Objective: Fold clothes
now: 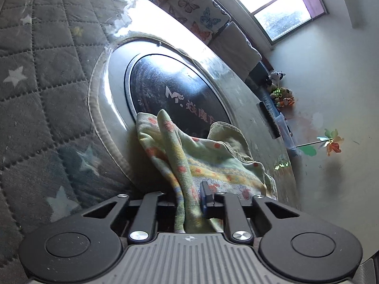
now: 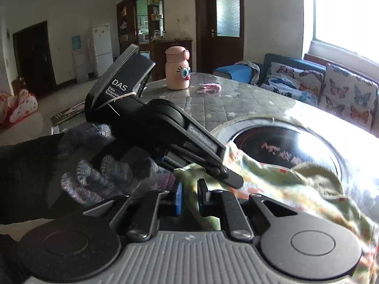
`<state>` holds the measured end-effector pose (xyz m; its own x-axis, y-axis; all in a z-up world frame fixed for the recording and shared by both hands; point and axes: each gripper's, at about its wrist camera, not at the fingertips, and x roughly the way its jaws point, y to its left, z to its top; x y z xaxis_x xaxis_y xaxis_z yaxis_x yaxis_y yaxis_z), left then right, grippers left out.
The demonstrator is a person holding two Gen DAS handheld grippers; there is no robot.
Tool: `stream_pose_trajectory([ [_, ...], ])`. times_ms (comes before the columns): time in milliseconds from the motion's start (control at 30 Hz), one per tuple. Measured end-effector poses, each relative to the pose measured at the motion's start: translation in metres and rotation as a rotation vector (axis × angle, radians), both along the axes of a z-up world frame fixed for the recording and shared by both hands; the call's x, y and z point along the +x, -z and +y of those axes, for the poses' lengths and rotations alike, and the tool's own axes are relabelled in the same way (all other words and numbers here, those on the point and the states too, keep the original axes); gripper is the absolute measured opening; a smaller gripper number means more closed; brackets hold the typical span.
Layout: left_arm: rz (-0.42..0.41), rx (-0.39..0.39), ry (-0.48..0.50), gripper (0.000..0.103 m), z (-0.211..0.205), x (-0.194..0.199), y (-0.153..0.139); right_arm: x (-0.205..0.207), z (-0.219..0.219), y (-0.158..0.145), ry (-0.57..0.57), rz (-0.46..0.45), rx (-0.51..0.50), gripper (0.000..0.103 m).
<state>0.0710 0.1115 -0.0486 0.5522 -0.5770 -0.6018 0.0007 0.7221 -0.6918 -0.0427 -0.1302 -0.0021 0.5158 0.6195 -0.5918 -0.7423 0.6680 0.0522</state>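
A small green and yellow garment (image 1: 208, 158) with orange spots lies bunched on the table, over the edge of a round black inset (image 1: 175, 94). My left gripper (image 1: 191, 198) is shut on a fold of it; cloth hides the left finger. In the right wrist view the same garment (image 2: 296, 177) spreads to the right. My right gripper (image 2: 190, 198) is shut on another fold, close beside the left gripper (image 2: 227, 177), which a gloved hand (image 2: 106, 175) holds.
The table has a grey quilted star cover (image 1: 47, 71) under clear plastic. A pink cartoon bottle (image 2: 177, 71) and a small pink item (image 2: 212, 87) stand at its far side. A sofa with butterfly cushions (image 2: 343, 94) runs behind the table.
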Motion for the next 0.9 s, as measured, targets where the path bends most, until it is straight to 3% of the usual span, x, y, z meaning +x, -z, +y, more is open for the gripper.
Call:
stream_pose_trajectory([
  [100,-0.003,0.005,0.001,0.013,0.000,0.000,0.000,0.000,-0.020,0.001,0.062,0.021,0.019,0.014],
  [267,-0.013,0.027,-0.002,0.013,-0.003,-0.001,-0.002,0.014,-0.068,0.004,0.263,0.016,0.001,0.018],
  [400,-0.016,0.041,-0.007,0.013,-0.005,-0.001,-0.002,0.042,-0.089,0.012,0.380,0.016,-0.031,0.019],
  [567,-0.016,0.054,-0.011,0.013,-0.007,-0.001,-0.003,0.078,-0.096,0.026,0.398,0.038,-0.023,0.018],
  [733,-0.015,0.059,-0.011,0.013,-0.008,-0.001,-0.003,0.111,-0.113,0.040,0.497,0.070,-0.013,0.017],
  [900,-0.015,0.066,-0.011,0.013,-0.008,-0.001,-0.003,0.108,-0.134,0.038,0.575,0.043,-0.003,0.023],
])
